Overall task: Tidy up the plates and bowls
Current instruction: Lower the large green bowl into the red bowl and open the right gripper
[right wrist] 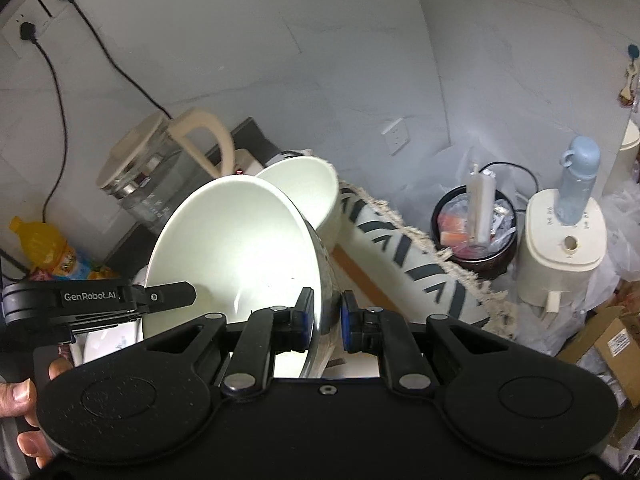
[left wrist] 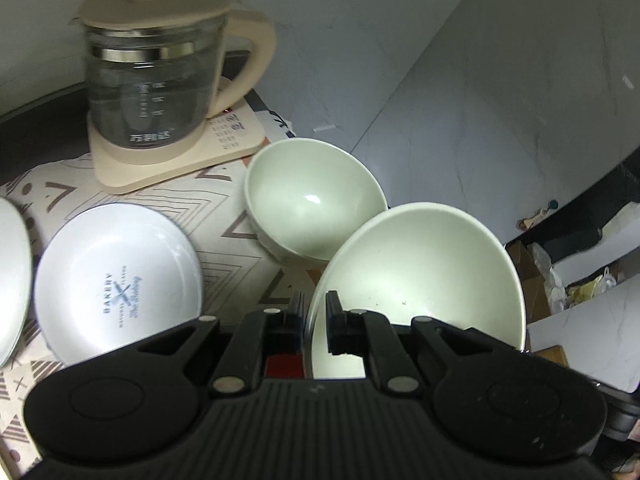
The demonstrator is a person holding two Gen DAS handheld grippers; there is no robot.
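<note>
A large pale green bowl point(left wrist: 420, 272) hangs tilted above the patterned tablecloth point(left wrist: 224, 204). My left gripper point(left wrist: 315, 304) is shut on its near rim. In the right wrist view my right gripper point(right wrist: 327, 300) is shut on the right rim of the same bowl point(right wrist: 232, 248), and the left gripper point(right wrist: 176, 294) reaches onto its left rim. A second, smaller pale green bowl point(left wrist: 312, 200) stands on the cloth just behind it point(right wrist: 304, 192). A white plate printed "BAKERY" point(left wrist: 116, 280) lies to the left, with part of another white plate point(left wrist: 12, 280) at the frame's edge.
A glass kettle with a beige lid point(left wrist: 156, 80) stands on its base at the back of the table. Off the table's right edge are a dark bin point(right wrist: 476, 228), a cream appliance point(right wrist: 560, 248) and a cardboard box point(right wrist: 616, 344). A hand point(right wrist: 20, 400) holds the left gripper.
</note>
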